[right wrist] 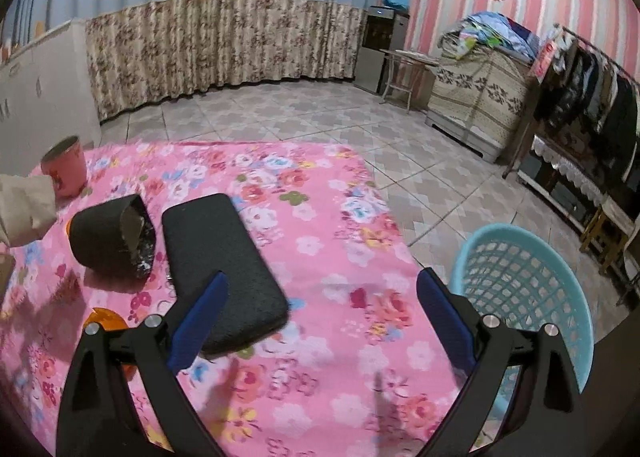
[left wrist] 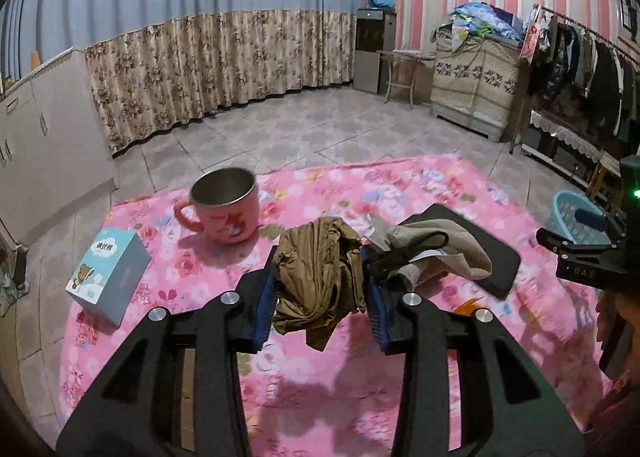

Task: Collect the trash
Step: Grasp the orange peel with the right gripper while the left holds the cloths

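Crumpled brown paper wad (left wrist: 318, 277), the trash item in hand: it is pinched between the blue pads of the left gripper (left wrist: 320, 289) and hangs clear above the pink floral cloth (left wrist: 340, 369) covering the table, its loose tail drooping below the pads. We judge the step to be carrying the wad to the light-blue mesh basket (right wrist: 560, 257), which stands off the table's right-hand edge, just beyond the right gripper (right wrist: 320, 321), whose jaws stand wide and hold nothing. To do this well we keep the pinch firm, since the wad is soft and may slip, and pass it above the beige cloth with scissors (left wrist: 432, 253) and the black case (right wrist: 224, 265) without snagging either. We release only once the wad is over the basket's mouth. The pink mug (left wrist: 224, 209) and the light-blue carton (left wrist: 108, 277) lie on the far side from that route.
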`<move>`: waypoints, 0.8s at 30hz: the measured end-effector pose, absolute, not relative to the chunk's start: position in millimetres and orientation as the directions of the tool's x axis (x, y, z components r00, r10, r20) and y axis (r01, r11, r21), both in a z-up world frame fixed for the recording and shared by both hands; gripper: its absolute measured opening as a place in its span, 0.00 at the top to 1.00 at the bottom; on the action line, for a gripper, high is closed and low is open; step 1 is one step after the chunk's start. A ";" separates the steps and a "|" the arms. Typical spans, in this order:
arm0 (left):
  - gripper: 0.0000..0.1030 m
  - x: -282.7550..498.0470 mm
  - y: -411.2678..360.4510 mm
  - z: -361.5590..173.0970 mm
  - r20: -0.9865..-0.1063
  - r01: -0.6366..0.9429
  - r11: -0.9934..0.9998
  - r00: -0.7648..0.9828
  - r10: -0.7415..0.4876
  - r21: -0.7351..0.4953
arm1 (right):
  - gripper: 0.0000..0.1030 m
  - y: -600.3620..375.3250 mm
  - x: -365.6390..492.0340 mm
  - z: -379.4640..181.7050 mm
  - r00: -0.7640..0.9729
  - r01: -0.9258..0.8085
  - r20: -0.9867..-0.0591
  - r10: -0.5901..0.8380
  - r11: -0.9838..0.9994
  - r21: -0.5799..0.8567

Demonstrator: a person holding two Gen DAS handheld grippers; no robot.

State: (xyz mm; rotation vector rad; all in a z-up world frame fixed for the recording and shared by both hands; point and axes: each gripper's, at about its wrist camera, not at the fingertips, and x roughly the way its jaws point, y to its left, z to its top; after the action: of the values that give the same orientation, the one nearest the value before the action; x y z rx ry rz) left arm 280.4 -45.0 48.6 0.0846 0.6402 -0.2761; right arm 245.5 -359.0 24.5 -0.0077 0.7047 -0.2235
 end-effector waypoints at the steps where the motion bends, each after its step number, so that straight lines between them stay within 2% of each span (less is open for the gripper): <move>1: 0.64 279.4 -47.2 50.3 -0.601 0.279 0.960 0.765 -0.231 -0.014 | 0.09 -362.2 244.2 26.1 0.742 0.206 -0.639 -0.201 0.976 -0.068; 4: 0.64 277.5 -48.4 52.6 -0.602 0.265 0.964 0.768 -0.219 -0.013 | 0.09 -368.5 238.1 31.9 0.759 0.188 -0.634 -0.150 0.982 -0.008; 8: 0.64 275.8 -39.0 47.9 -0.610 0.236 0.972 0.767 -0.201 -0.024 | 0.09 -350.8 231.6 31.9 0.766 0.142 -0.628 -0.136 0.989 -0.042; 13: 0.64 274.3 -19.3 35.1 -0.624 0.208 0.978 0.762 -0.174 -0.019 | 0.09 -307.7 226.1 17.6 0.760 0.036 -0.649 -0.042 0.999 -0.023; 17: 0.64 274.8 3.6 23.0 -0.647 0.186 0.982 0.746 -0.158 -0.025 | 0.09 -273.6 229.4 0.3 0.722 -0.051 -0.692 0.016 0.998 -0.030; 24: 0.64 270.3 43.8 12.4 -0.672 0.140 0.989 0.728 -0.138 -0.051 | 0.09 -234.6 239.5 -21.2 0.677 -0.086 -0.736 -0.007 0.992 -0.088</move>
State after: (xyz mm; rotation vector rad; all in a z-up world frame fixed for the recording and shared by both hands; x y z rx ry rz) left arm 270.3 43.8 12.4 0.0032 0.7399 -0.1527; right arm 239.5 -234.6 -21.2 -0.1191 0.8266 0.0444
